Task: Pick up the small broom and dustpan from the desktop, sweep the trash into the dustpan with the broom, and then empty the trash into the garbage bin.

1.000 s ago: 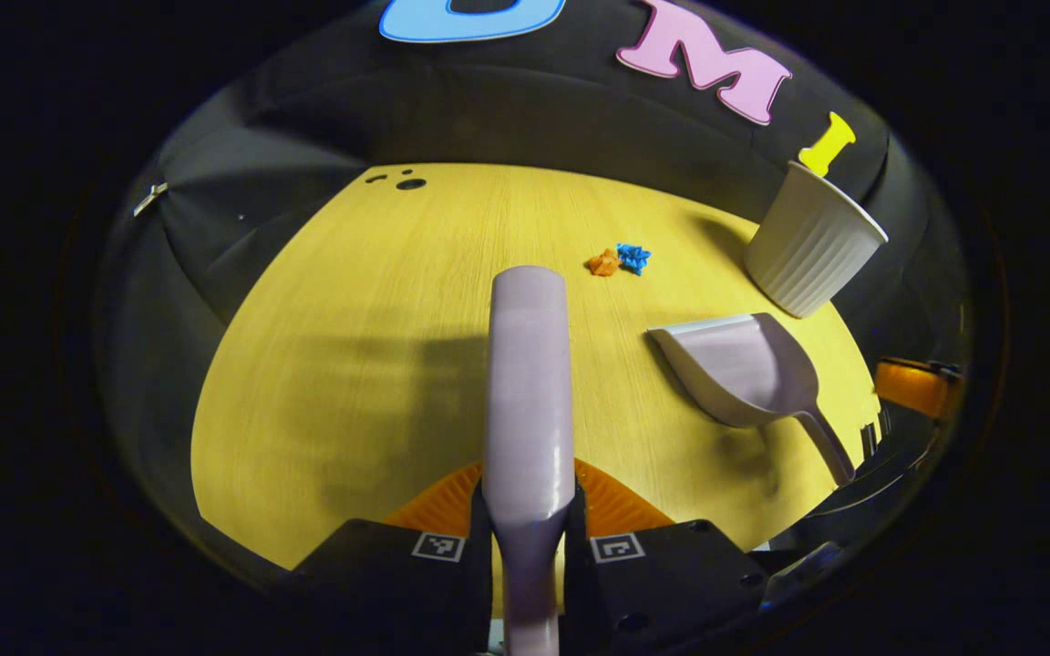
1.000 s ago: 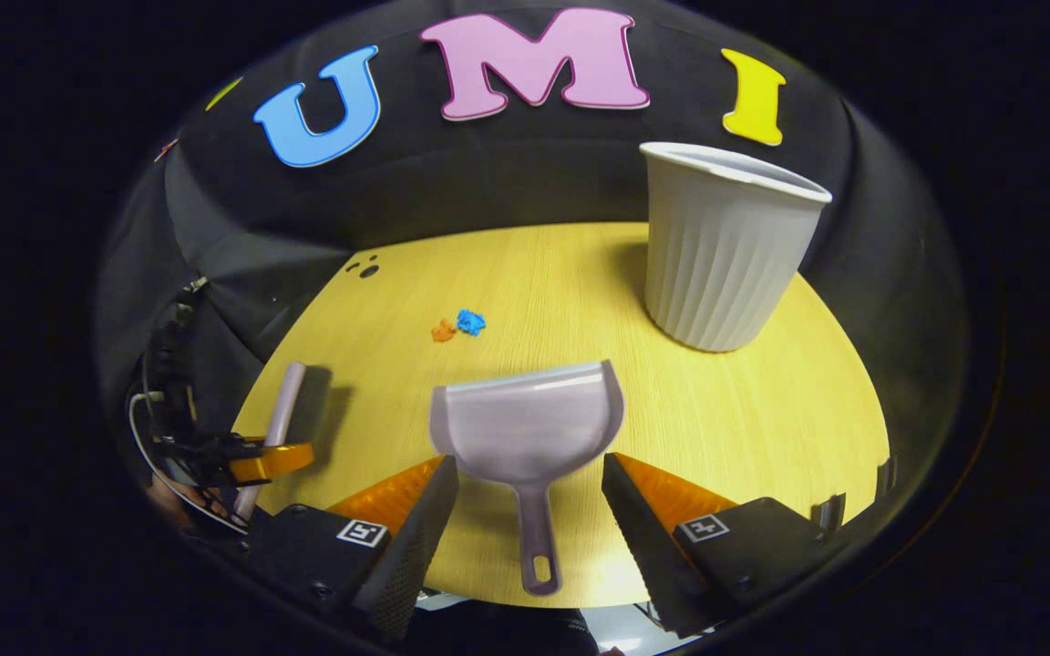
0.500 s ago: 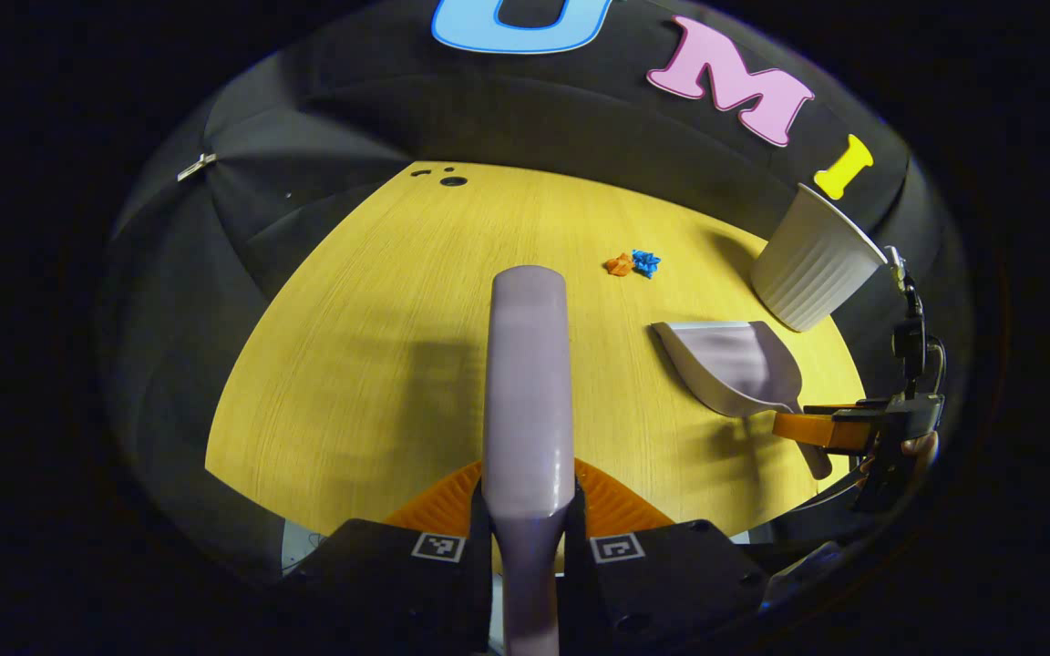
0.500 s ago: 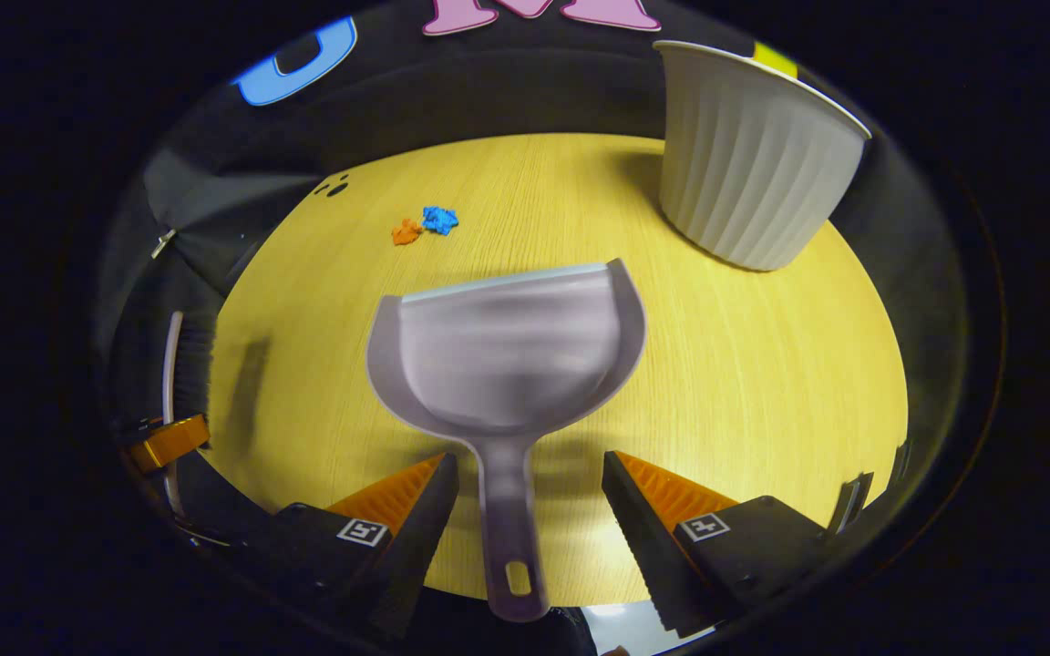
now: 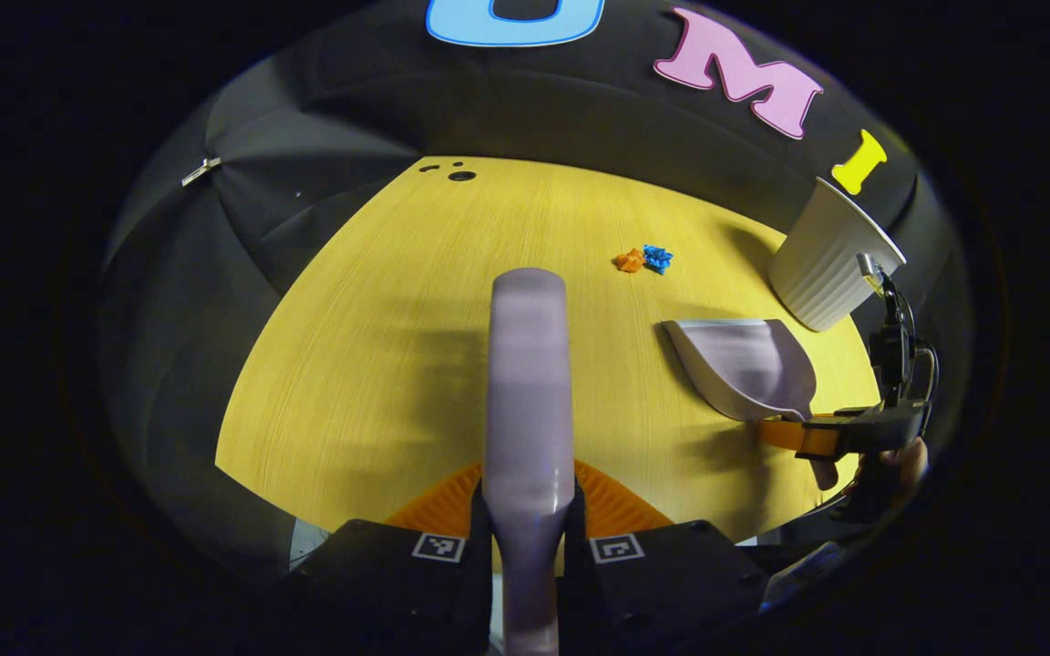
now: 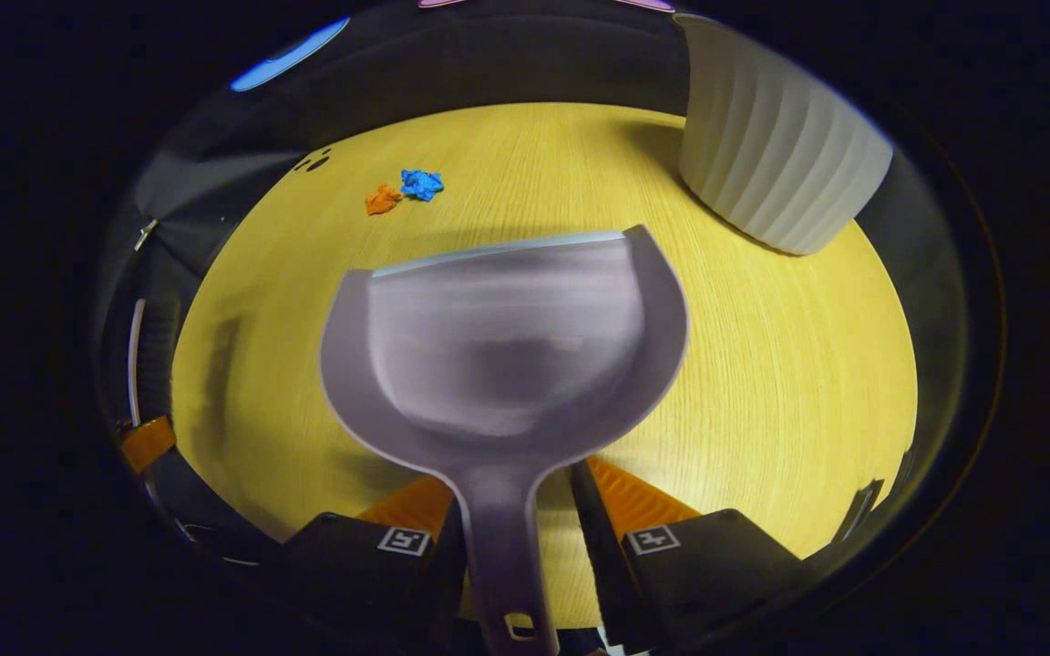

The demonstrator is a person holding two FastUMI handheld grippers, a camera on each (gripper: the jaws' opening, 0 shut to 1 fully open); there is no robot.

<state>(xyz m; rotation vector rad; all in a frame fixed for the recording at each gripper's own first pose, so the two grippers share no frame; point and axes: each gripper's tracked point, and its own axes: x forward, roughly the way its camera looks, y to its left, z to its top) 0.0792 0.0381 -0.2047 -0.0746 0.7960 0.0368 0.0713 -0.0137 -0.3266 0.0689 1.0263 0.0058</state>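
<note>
My left gripper (image 5: 530, 487) is shut on the lilac broom (image 5: 528, 364), which points forward over the yellow desktop (image 5: 379, 364). Orange trash (image 5: 629, 261) and blue trash (image 5: 658, 259) lie side by side far ahead. The lilac dustpan (image 6: 502, 337) lies flat, and its handle (image 6: 502, 556) runs back between the fingers of my right gripper (image 6: 516, 483). Those jaws stand narrow, and a sliver of table shows beside the handle. From the left gripper view, the right gripper (image 5: 798, 435) sits at the dustpan (image 5: 744, 364) handle, with a hand behind it.
The white ribbed garbage bin (image 6: 780, 155) stands upright at the far right of the desktop, just past the dustpan, also seen as the bin (image 5: 830, 260). Small dark holes (image 5: 461, 175) mark the table's far edge. The near table edge is close under both grippers.
The right gripper moved forward along the dustpan handle and its jaws narrowed from wide open. The left gripper kept hold of the broom and shifted only slightly.
</note>
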